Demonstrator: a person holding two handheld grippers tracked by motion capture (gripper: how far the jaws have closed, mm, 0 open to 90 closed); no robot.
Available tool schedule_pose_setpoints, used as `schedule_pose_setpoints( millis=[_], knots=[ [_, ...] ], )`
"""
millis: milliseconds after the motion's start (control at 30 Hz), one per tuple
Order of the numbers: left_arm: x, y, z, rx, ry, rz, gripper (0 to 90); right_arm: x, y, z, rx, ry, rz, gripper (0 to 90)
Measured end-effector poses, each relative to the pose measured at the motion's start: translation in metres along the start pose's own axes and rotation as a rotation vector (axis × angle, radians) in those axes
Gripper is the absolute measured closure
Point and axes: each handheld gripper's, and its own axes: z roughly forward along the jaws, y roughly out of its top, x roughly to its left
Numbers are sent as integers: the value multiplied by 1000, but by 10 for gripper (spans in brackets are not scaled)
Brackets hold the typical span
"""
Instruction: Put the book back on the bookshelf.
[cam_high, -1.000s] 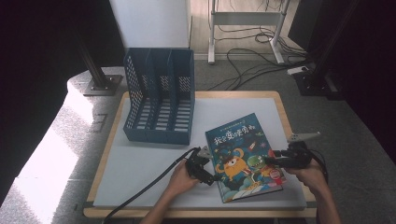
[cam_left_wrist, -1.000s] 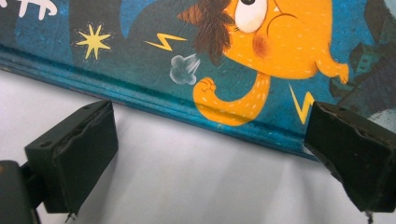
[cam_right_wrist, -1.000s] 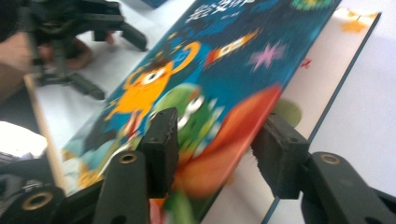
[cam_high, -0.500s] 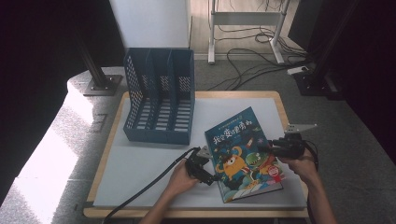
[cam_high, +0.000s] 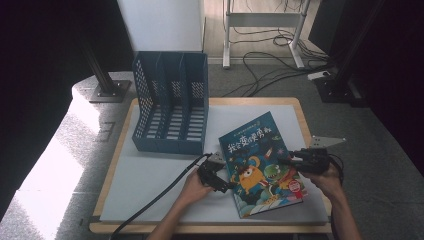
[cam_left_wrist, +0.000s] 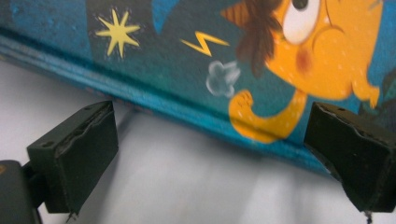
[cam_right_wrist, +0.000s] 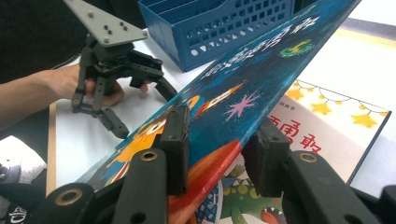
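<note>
— Two grippers, one picture book (cam_high: 260, 165). Where on the table (cam_high: 115, 165)?

— On the white mat, toward the near right corner, lying skewed, spine side facing the left hand. Just in front of the blue file rack (cam_high: 170, 105), its far corner near the rack's front wall, though hard to tell whether touching.

— And the right gripper (cam_right_wrist: 219, 140)?

— At the book's right edge, coming in from the right. Jaws just drawn closer, with the front cover (cam_right_wrist: 261, 70) between them. One pad on top of the painted side, the other beneath, clamped on that cover. Cover raised and tilted, hinged up off the first page (cam_right_wrist: 327, 135), with yellow stars and red characters showing underneath.

— The left gripper (cam_right_wrist: 144, 112)?

— Jaws spread wide, gripping nothing. Low over the mat at the spine side, pointed at the book's long blue edge. Seen from its own camera: both black pads well apart, the edge running across between and beyond them, orange cartoon monster above. Whether touching the edge, impossible to say. Grey three-cornered plate on top, black cable trailing back toward the near edge of the table.
</note>
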Motion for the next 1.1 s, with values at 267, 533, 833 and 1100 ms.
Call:
schedule_pose_setpoints(
  millis=[267,533,833,1100],
  knots=[
    [11,9,6,-2,-57,-42,0,3,2,-2,-2,6,-15,623],
    [13,12,5,-34,-72,-49,1,-2,6,-5,50,23,53,625],
    [15,20,-2,-102,-99,-65,0,2,8,-9,113,-13,86,597],
    [12,25,-9,-135,-125,-64,0,-7,-2,-8,174,-53,172,522]
  ],
)
